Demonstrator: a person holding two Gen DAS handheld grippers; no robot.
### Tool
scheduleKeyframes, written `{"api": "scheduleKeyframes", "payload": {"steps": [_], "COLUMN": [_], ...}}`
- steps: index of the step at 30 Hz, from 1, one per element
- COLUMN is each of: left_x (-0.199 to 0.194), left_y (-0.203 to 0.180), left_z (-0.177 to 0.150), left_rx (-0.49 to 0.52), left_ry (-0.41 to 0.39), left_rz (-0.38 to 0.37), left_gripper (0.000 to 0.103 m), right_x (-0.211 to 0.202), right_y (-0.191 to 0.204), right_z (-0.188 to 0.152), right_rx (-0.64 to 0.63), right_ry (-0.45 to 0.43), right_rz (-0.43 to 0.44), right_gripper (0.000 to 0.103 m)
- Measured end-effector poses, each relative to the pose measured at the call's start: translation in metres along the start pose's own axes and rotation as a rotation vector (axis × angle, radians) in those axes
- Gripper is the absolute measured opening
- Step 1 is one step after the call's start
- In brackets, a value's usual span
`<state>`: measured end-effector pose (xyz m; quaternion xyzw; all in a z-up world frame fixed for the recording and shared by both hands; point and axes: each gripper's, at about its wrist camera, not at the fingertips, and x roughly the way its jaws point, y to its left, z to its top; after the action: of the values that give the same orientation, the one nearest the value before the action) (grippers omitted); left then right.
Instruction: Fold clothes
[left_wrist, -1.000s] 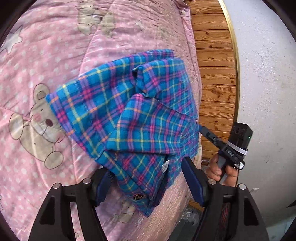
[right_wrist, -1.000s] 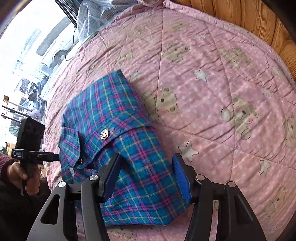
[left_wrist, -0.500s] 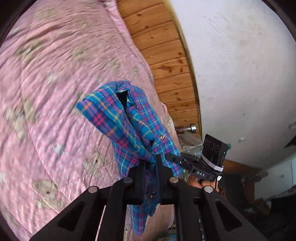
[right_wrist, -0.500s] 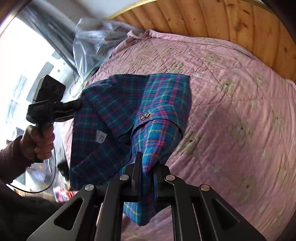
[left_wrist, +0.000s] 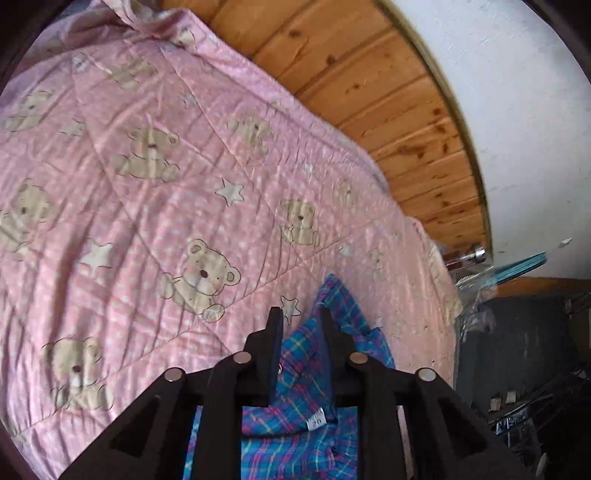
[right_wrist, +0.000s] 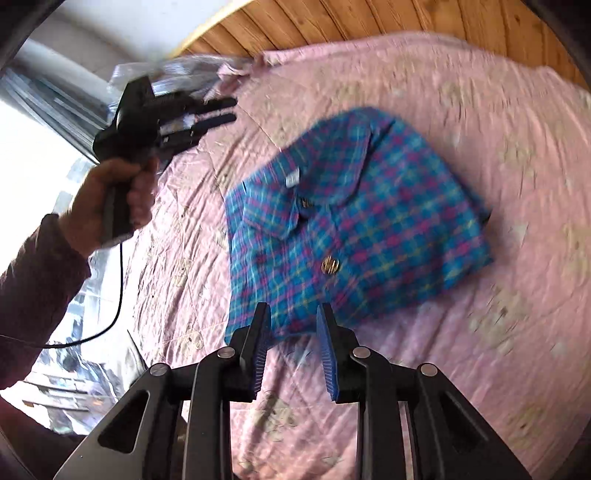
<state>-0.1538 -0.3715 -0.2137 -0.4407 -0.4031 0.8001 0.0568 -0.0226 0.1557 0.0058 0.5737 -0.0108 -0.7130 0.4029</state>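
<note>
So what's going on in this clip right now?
A person with a handheld gripper in each hand is folding a blue plaid shirt on a pink teddy-bear quilt. The shirt lies folded on the quilt, collar and buttons up. The right gripper is at its near edge, jaws open. The left gripper is up off to the side, holding nothing.

The shirt (left_wrist: 295, 373) has a little white tag (left_wrist: 316, 421) sewn inside the collar. In the left wrist view the tag shows tiny dark marks that look like a number, but they are too small to read. In the right wrist view the tag (right_wrist: 292, 180) is blurred. No other words show.
</note>
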Motion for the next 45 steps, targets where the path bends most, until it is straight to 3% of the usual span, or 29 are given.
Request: {"api": "scheduleKeyframes", "payload": {"steps": [3, 6, 8, 10, 12, 14, 16, 19, 21, 23, 24, 26, 30, 32, 34, 35, 36, 37, 39, 43, 44, 45], "left_x": [-0.049, -0.046, -0.032, -0.022, -0.019, -0.017, -0.01, 0.01, 0.024, 0.028, 0.027, 0.024, 0.014, 0.011, 0.012, 0.011, 0.009, 0.006, 0.001, 0.007, 0.013, 0.018], "left_y": [0.008, 0.016, 0.021, 0.022, 0.02, 0.013, 0.0, -0.01, -0.004, 0.0, 0.001, 0.0, -0.011, -0.013, -0.011, -0.008, -0.005, -0.002, 0.007, 0.021, 0.021, 0.018], "left_z": [-0.046, -0.098, -0.128, -0.146, -0.153, -0.15, -0.141, -0.127, -0.123, -0.122, -0.121, -0.12, -0.114, -0.108, -0.104, -0.104, -0.106, -0.108, -0.115, -0.127, -0.129, -0.131], "left_rx": [-0.039, -0.106, -0.136, -0.153, -0.15, -0.105, -0.008, 0.1, 0.084, 0.069, 0.068, 0.063, 0.099, 0.101, 0.092, 0.083, 0.072, 0.06, 0.024, -0.066, -0.072, -0.06], "left_ry": [-0.068, -0.009, 0.036, 0.026, -0.033, -0.085, -0.107, -0.071, -0.034, -0.032, -0.032, -0.028, -0.052, -0.05, -0.032, -0.027, -0.023, -0.026, -0.043, -0.046, -0.032, -0.022], "left_rz": [-0.055, -0.076, -0.033, 0.04, 0.101, 0.154, 0.193, 0.23, 0.228, 0.2, 0.194, 0.182, 0.193, 0.188, 0.2, 0.207, 0.214, 0.223, 0.244, 0.229, 0.211, 0.192], "left_gripper": [0.042, 0.042, 0.042, 0.042, 0.044, 0.045, 0.046, 0.048, 0.049, 0.048, 0.047, 0.001, 0.0, 0.0, 0.001, 0.001, 0.002, 0.009, 0.047, 0.052, 0.052, 0.052], "right_x": [-0.002, 0.025, 0.05, 0.073, 0.093, 0.1, 0.107, 0.122, 0.137, 0.143, 0.14, 0.126, 0.105, 0.108, 0.115, 0.122, 0.128, 0.135, 0.145, 0.149, 0.149, 0.144], "right_y": [-0.017, -0.04, -0.054, -0.059, -0.058, -0.049, -0.041, -0.033, -0.031, -0.03, -0.029, -0.025, -0.021, -0.025, -0.031, -0.035, -0.038, -0.041, -0.046, -0.05, -0.05, -0.049], "right_z": [0.041, 0.089, 0.122, 0.14, 0.149, 0.151, 0.153, 0.16, 0.161, 0.16, 0.16, 0.161, 0.173, 0.178, 0.181, 0.18, 0.178, 0.175, 0.171, 0.169, 0.169, 0.17], "right_rx": [-0.116, -0.198, -0.237, -0.313, -0.396, -0.493, -0.558, -0.636, -0.667, -0.699, -0.701, -0.699, -0.672, -0.661, -0.651, -0.646, -0.65, -0.654, -0.659, -0.649, -0.646, -0.648], "right_ry": [-0.045, -0.039, -0.006, 0.054, 0.113, 0.159, 0.205, 0.253, 0.306, 0.336, 0.331, 0.287, 0.21, 0.214, 0.24, 0.265, 0.289, 0.313, 0.343, 0.355, 0.36, 0.349], "right_rz": [-0.055, -0.111, -0.131, -0.133, -0.147, -0.093, -0.051, -0.039, -0.038, -0.027, -0.009, 0.022, 0.042, 0.031, 0.024, 0.023, 0.017, 0.012, 0.009, 0.042, 0.053, 0.054], "right_gripper": [0.027, 0.03, 0.037, 0.041, 0.042, 0.045, 0.05, 0.053, 0.053, 0.03, 0.004, 0.002, 0.001, 0.008, 0.035, 0.042, 0.047, 0.048, 0.049, 0.049, 0.044, 0.032]}}
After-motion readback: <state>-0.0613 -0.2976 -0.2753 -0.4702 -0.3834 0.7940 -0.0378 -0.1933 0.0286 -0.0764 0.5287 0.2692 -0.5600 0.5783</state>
